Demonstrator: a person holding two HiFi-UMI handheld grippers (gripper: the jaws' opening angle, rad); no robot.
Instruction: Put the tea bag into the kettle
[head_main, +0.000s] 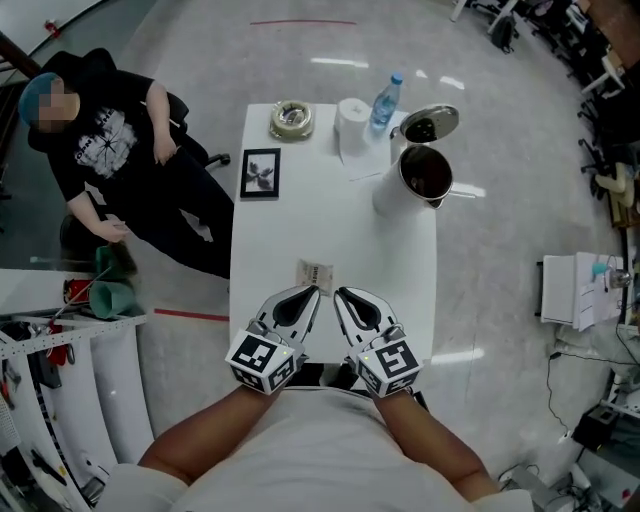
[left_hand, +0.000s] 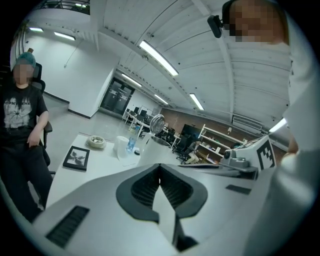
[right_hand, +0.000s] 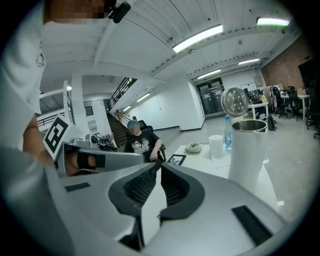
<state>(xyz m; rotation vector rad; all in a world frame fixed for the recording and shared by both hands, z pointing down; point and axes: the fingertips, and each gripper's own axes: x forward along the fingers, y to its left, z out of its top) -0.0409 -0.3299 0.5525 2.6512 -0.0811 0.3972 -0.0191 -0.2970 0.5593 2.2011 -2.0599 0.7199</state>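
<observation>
No text can be read: the print on the black shirt (head_main: 100, 135) at ten o'clock, on the water bottle (head_main: 384, 103) at one o'clock and on the tea bag (head_main: 315, 274) is blurred.

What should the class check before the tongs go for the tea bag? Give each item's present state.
1. The tea bag lies free on the table: ok.
2. The kettle has its lid open: ok.
3. The left tongs are open for a grasp: not ok, shut and empty.
4. The right tongs are open: not ok, shut and empty.
5. Water in the kettle: cannot tell.
</observation>
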